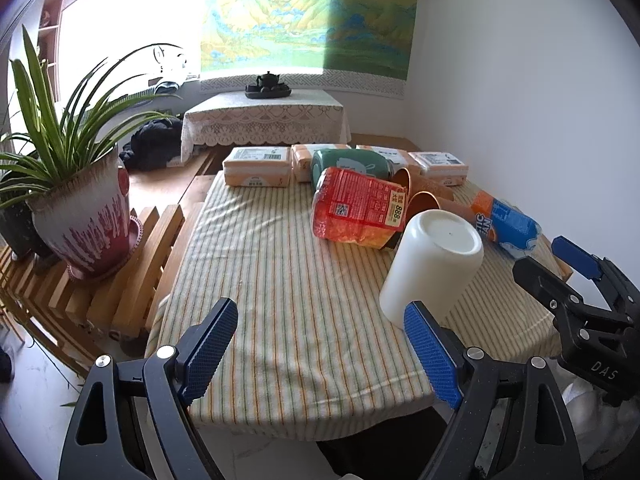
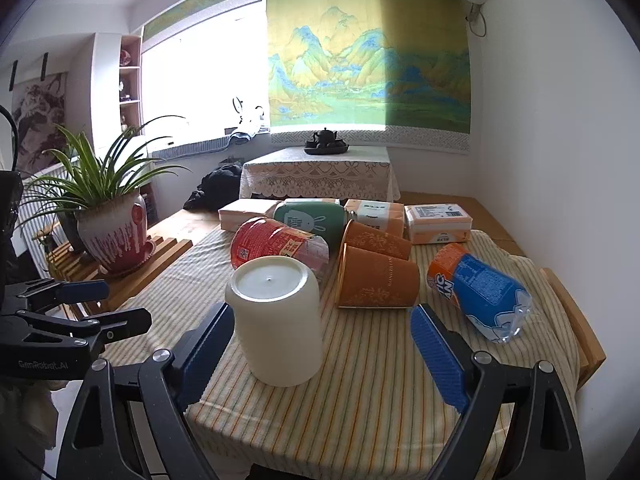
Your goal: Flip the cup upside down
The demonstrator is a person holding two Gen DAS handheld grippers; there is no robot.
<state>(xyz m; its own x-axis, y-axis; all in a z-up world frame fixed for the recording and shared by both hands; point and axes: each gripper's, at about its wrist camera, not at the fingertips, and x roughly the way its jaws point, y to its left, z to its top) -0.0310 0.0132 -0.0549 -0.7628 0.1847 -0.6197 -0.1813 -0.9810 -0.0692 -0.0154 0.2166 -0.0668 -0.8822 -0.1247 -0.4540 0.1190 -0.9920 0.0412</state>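
Note:
A white cup (image 2: pixel 276 320) stands upside down on the striped tablecloth, its flat base facing up; it also shows in the left wrist view (image 1: pixel 432 264). My right gripper (image 2: pixel 320 356) is open, near the table's front edge, with the cup just ahead of its left finger and not held. My left gripper (image 1: pixel 320 352) is open and empty, to the left of the cup; its right finger overlaps the cup's lower edge in view. The right gripper also shows at the right of the left wrist view (image 1: pixel 560 276).
Behind the cup lie a red packet (image 2: pixel 276 246), a green bottle (image 2: pixel 310 218), two orange paper cups (image 2: pixel 376 280), an orange-blue bottle (image 2: pixel 478 290) and tissue packs (image 2: pixel 438 220). A potted plant (image 1: pixel 80 216) stands on a wooden rack at left. A wall is at right.

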